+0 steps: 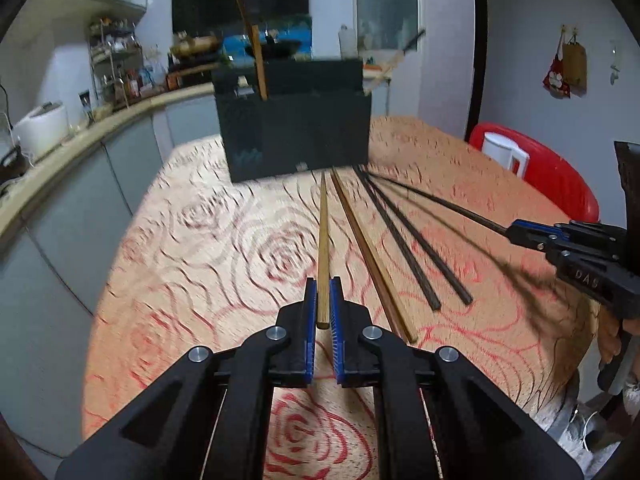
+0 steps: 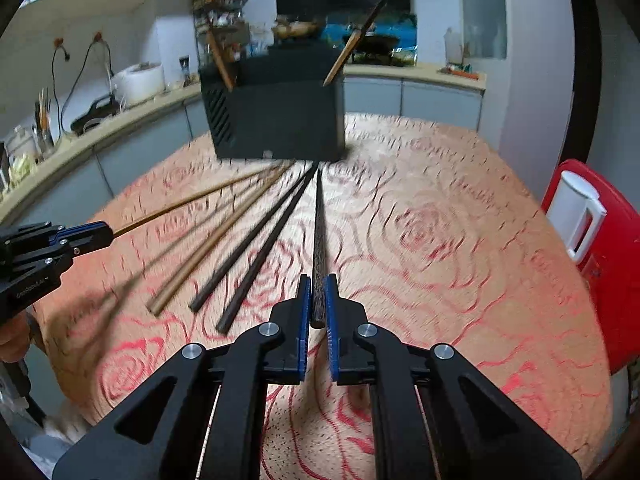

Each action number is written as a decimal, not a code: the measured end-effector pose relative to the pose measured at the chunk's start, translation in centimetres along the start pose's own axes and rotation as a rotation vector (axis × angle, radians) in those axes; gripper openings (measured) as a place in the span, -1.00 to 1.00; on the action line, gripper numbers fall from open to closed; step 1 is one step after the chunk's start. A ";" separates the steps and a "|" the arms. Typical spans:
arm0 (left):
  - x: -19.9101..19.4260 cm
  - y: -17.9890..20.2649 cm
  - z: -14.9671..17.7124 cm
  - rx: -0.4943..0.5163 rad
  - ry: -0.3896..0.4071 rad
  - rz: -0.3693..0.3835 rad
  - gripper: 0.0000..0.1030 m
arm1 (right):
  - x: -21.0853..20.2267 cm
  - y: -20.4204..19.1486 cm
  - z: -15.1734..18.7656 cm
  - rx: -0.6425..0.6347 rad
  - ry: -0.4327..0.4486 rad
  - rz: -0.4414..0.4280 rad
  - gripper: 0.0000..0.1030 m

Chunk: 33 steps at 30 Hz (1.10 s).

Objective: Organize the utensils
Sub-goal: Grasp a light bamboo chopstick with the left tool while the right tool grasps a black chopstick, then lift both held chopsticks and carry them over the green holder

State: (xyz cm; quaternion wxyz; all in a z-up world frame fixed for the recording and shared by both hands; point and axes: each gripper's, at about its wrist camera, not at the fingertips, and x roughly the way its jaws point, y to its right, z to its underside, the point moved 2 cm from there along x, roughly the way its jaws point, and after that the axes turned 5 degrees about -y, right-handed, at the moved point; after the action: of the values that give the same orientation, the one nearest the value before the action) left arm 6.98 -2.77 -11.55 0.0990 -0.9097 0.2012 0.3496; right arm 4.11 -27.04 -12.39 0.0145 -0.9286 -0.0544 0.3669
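Observation:
My left gripper (image 1: 323, 285) is shut on the thick end of a light wooden chopstick (image 1: 323, 240) that points toward the black utensil box (image 1: 296, 128). My right gripper (image 2: 318, 282) is shut on a dark chopstick (image 2: 319, 240), which also points at the black utensil box (image 2: 280, 116). Each gripper shows in the other's view: the right gripper (image 1: 516, 232) at the right edge, the left gripper (image 2: 100, 232) at the left edge. On the rose-patterned cloth lie a brown chopstick (image 1: 372, 256) and two dark chopsticks (image 1: 408, 244). Brown chopsticks (image 1: 256, 60) stand tilted in the box.
A red chair (image 1: 560, 184) bearing a white jug (image 1: 504, 154) stands beyond the table's right edge. A kitchen counter (image 1: 80, 136) with appliances and jars curves along the left and back. The rose-patterned cloth (image 1: 200, 240) covers the round table.

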 end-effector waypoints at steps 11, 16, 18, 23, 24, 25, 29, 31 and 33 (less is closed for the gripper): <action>-5.6 -1.9 -5.0 0.021 0.154 -0.051 -0.88 | -5.5 1.6 -5.0 0.019 0.177 -0.001 -0.84; -6.6 -2.0 -7.1 0.046 0.190 -0.068 -0.88 | -7.2 2.0 -7.6 0.023 0.247 -0.022 -0.84; -7.2 -1.9 -8.1 0.059 0.215 -0.078 -0.88 | -7.6 2.1 -8.6 0.022 0.266 -0.032 -0.84; -8.0 -2.3 -11.0 0.082 0.261 -0.087 -0.88 | -8.1 2.4 -11.6 0.026 0.294 -0.071 -0.84; -8.0 -2.4 -11.4 0.081 0.262 -0.086 -0.88 | -8.1 2.5 -12.2 0.028 0.295 -0.080 -0.84; -8.0 -2.6 -11.9 0.078 0.264 -0.084 -0.88 | -8.0 2.5 -12.7 0.028 0.294 -0.085 -0.84; -7.7 -3.5 -13.8 0.060 0.262 -0.068 -0.88 | -7.6 2.4 -14.3 0.027 0.281 -0.112 -0.84; -7.5 -3.8 -14.7 0.050 0.257 -0.057 -0.88 | -7.3 2.3 -14.9 0.028 0.271 -0.121 -0.84; -7.5 -4.0 -15.4 0.045 0.253 -0.050 -0.88 | -7.0 2.1 -15.4 0.027 0.261 -0.127 -0.84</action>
State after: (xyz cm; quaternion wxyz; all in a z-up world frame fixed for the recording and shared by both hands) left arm 12.89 -1.90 4.99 0.1020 -0.9487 0.1972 0.2249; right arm 9.75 -29.74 3.52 0.0573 -0.9627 -0.1057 0.2422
